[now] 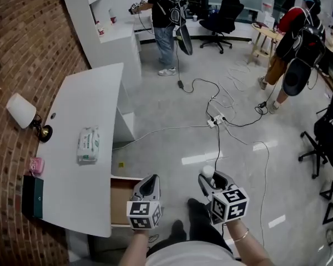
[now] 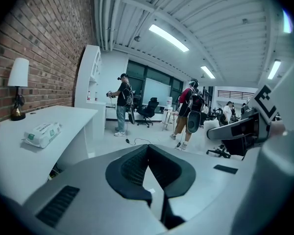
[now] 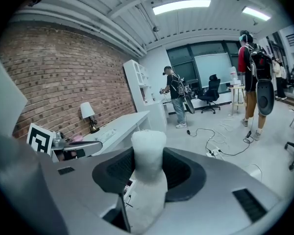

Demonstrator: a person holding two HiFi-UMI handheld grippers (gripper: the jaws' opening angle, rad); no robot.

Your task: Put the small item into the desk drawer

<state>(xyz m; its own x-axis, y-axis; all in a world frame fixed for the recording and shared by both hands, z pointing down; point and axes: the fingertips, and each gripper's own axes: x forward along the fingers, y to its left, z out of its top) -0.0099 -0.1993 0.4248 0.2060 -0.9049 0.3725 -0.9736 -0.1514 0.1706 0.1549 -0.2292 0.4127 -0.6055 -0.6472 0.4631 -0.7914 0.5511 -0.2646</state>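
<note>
The small item (image 1: 208, 172) is a white, foam-like piece, and my right gripper (image 1: 210, 179) is shut on it. It stands up between the jaws in the right gripper view (image 3: 148, 175), held over the floor to the right of the desk. The desk drawer (image 1: 121, 201) is pulled open at the near end of the white desk (image 1: 72, 165) and shows a brown inside. My left gripper (image 1: 150, 185) hangs just right of the drawer. Its jaws are shut with nothing between them (image 2: 148, 148).
On the desk lie a pack of wipes (image 1: 89, 144), a white lamp (image 1: 22, 112), a pink object (image 1: 36, 165) and a dark box (image 1: 32, 196). Cables and a power strip (image 1: 216, 119) cross the floor. Two people (image 1: 165, 21) and office chairs (image 1: 222, 16) stand farther off.
</note>
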